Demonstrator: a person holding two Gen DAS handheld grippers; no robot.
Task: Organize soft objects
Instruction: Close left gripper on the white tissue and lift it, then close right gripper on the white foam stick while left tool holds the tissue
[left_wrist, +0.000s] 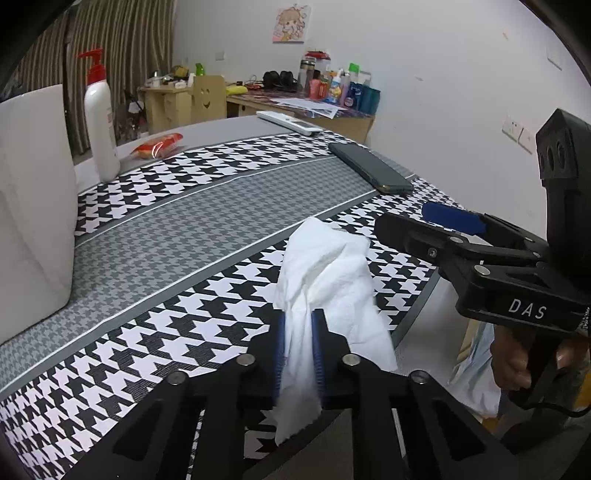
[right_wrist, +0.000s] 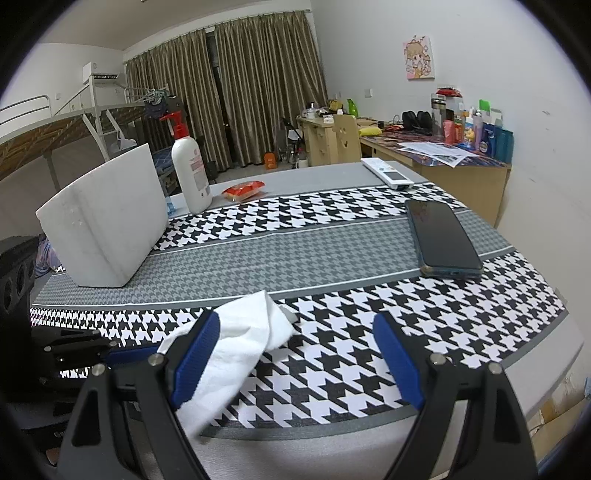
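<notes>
The left gripper has its blue-padded fingers clamped on a white tissue. The tissue is bunched between the pads, rises crumpled above them toward 12 o'clock, and a loose flap hangs down past the fingers toward 6 o'clock. It is held over the near band of the black-and-white houndstooth cloth that covers the counter.

At 3 o'clock in the left wrist view the right gripper comes in from the side, a hand on its handle and one blue pad showing at its tip. In the right wrist view its fingers stand wide apart with nothing between them. The tissue lies just behind the left-hand finger at 8 o'clock and drapes toward the counter's near edge; whether it touches that pad cannot be told.

On the cloth, a dark phone lies flat at 2 o'clock on the grey middle band. A white block stands at 10 o'clock. Just behind it is a white pump bottle with a red top, standing upright. A red snack packet lies beside the bottle at 12 o'clock, on the bare grey part of the counter. A white remote rests at the far edge toward 1 o'clock.
</notes>
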